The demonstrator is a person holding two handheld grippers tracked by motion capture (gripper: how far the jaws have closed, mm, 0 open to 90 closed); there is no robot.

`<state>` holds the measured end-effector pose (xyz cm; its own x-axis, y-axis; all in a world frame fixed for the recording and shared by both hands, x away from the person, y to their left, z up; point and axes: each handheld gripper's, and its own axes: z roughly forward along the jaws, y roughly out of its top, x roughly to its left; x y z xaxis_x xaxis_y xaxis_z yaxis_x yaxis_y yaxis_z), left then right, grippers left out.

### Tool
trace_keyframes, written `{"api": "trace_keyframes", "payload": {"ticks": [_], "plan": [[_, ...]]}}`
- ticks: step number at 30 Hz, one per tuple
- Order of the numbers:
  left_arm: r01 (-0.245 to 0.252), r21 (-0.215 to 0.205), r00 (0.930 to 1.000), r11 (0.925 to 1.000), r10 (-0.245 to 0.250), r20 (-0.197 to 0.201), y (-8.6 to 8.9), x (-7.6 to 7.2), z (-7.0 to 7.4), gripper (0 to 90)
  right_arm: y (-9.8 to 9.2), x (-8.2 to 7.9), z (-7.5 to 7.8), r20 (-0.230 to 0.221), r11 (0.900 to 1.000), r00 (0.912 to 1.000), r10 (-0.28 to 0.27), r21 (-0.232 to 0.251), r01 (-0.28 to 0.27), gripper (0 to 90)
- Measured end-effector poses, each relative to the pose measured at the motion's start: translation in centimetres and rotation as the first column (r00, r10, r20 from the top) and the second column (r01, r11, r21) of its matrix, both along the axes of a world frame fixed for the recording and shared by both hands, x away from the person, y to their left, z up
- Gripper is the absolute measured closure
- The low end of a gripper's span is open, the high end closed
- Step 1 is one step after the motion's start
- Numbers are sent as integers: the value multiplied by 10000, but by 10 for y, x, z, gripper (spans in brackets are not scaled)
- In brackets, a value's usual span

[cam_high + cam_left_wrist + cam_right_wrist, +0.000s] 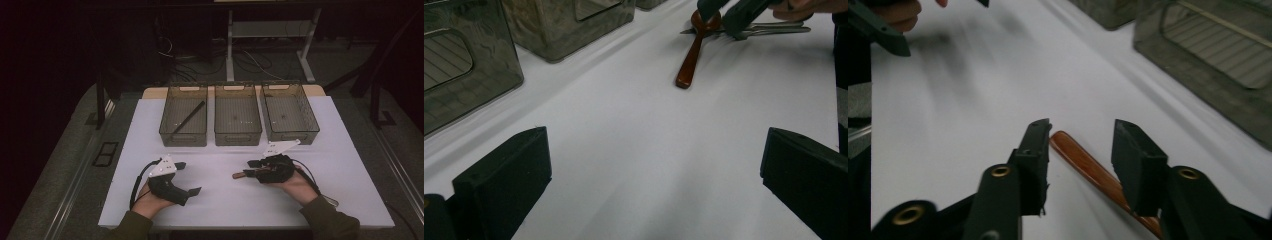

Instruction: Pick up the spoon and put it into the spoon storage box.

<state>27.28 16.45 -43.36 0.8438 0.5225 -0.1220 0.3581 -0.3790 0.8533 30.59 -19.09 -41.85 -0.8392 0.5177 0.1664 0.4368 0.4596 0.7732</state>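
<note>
A brown wooden spoon lies flat on the white table, right of centre. In the right gripper view its handle runs on the table between and under the parted jaws of my right gripper, and the pads do not press on it. The left gripper view shows the spoon beside some metal cutlery, with the right gripper over the spoon's bowl. My left gripper rests at the front left, open, with bare table between its jaws.
Three smoky see-through bins stand in a row at the back: the left bin holds a dark stick, then the middle bin and the right bin. Table legs and cables lie beyond the far edge.
</note>
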Motion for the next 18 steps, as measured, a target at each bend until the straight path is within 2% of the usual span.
{"api": "trace_keyframes", "payload": {"ticks": [5,9,14,18], "plan": [[36,10,10000,10000,-36,-7,0,1,-1,0,-28,9,8,9,9981,9981,-608,117,608,503],[83,58,10000,9999,-83,-31,0,1,-1,0,-51,16,13,86,9928,9928,-1193,120,1192,481],[108,68,9999,9999,-107,-42,0,1,-1,0,-74,24,12,85,9836,9837,-1796,-162,1797,470],[115,64,9999,9999,-115,-51,0,1,-1,0,-86,30,6,-18,9783,9796,-2012,-517,2008,468]]}}
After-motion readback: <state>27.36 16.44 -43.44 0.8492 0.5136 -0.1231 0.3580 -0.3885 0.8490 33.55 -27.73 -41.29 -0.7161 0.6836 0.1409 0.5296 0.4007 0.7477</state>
